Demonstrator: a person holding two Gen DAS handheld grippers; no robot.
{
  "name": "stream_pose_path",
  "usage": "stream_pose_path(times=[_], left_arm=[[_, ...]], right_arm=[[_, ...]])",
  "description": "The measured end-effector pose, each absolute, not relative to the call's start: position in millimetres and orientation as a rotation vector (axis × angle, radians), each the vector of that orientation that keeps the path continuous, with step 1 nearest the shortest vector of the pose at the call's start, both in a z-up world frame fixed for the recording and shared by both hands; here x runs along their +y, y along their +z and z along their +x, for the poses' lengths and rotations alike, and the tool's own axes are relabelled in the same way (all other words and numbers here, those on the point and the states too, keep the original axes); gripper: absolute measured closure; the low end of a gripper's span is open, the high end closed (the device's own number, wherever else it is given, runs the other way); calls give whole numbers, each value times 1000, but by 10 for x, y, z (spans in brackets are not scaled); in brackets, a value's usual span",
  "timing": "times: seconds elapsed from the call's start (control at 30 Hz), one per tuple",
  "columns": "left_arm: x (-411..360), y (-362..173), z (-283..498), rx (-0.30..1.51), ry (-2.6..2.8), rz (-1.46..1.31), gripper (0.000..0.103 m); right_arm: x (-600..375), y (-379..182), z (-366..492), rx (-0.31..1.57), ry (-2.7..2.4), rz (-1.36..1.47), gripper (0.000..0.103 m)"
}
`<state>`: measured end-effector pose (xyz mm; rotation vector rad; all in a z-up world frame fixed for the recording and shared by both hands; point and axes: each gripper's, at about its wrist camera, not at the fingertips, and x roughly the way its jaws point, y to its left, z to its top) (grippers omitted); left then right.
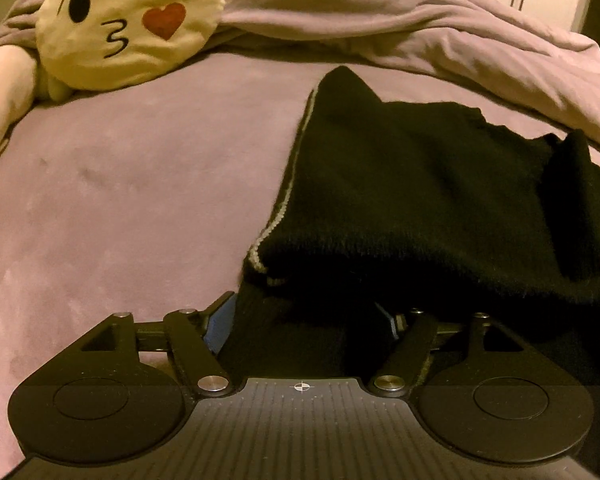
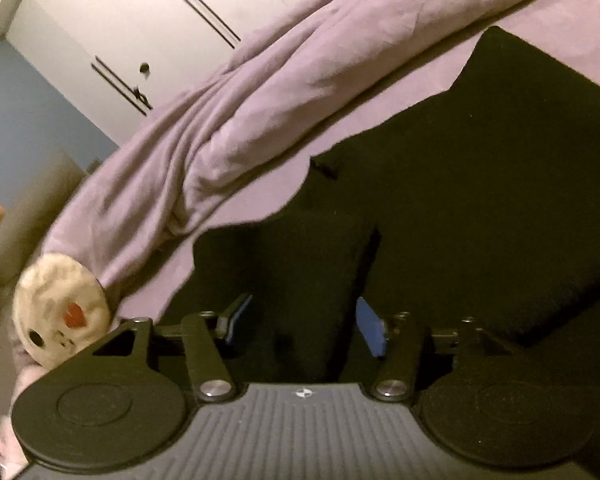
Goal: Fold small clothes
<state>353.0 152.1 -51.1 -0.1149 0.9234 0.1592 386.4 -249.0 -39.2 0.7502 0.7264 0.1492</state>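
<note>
The left gripper point(image 1: 304, 320) has black knit bunched between its blue pads, which stand fairly wide apart; whether they truly pinch the cloth or just straddle it, I cannot tell. The right gripper point(image 2: 300, 324) looks the same: pads apart, a fold of the garment point(image 1: 420, 184) filling the gap, grip unclear. The garment lies on the bed point(image 1: 140, 184), toward the side where the rumpled duvet point(image 1: 380, 12) is heaped along the far edge; a pale trim line runs down its left border. The emoji pillow point(image 1: 128, 20) sits at the far left corner, well apart from the work. The step in hand seems to be carrying a near edge over to make a fold. To do it well, both grippers should bite the same layer, rise together so the edge stays level, and lay it down with borders aligned, keeping clear of the duvet so nothing snags.
</note>
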Motion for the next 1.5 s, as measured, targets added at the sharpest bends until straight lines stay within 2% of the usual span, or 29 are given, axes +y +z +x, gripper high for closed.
stream_pose_path(times=[0.13, 0.17, 0.2, 0.27, 0.47, 0.6, 0.7, 0.87, 1.0, 1.17, 1.23, 1.27, 1.5], left_arm=[[1560, -524, 3538, 924, 161, -147, 27], [1560, -527, 3539, 926, 162, -148, 27], [1554, -525, 3537, 924, 163, -145, 27], [1546, -525, 3531, 921, 165, -141, 27], [1562, -493, 3532, 888, 194, -133, 30], [1594, -478, 3578, 870, 227, -186, 31], [1539, -535, 3642, 906, 247, -213, 31], [1414, -575, 3639, 914, 266, -169, 30], [1383, -582, 3597, 914, 251, -144, 29], [1360, -597, 3541, 915, 243, -132, 25], [1342, -595, 3533, 914, 243, -127, 24], [1341, -594, 3528, 914, 242, -128, 24], [1384, -599, 3511, 934, 260, -144, 25]], right_arm=[[-2457, -537, 4144, 787, 140, 775, 41], [-2426, -567, 4222, 792, 138, 776, 48], [-2401, -588, 4282, 793, 145, 786, 68], [-2379, -572, 4379, 822, 142, 785, 95], [-2443, 115, 4088, 540, 87, 388, 96], [-2541, 205, 3954, 465, 23, 194, 96], [-2656, 30, 4016, 526, -20, 158, 95], [-2913, -366, 4162, 714, -61, 251, 92], [-3091, -442, 4172, 747, -48, 382, 84], [-3235, -495, 4188, 779, -17, 511, 84], [-3254, -507, 4200, 789, -6, 513, 86], [-3245, -497, 4219, 791, 3, 497, 92], [-3075, -408, 4246, 801, -52, 261, 93]])
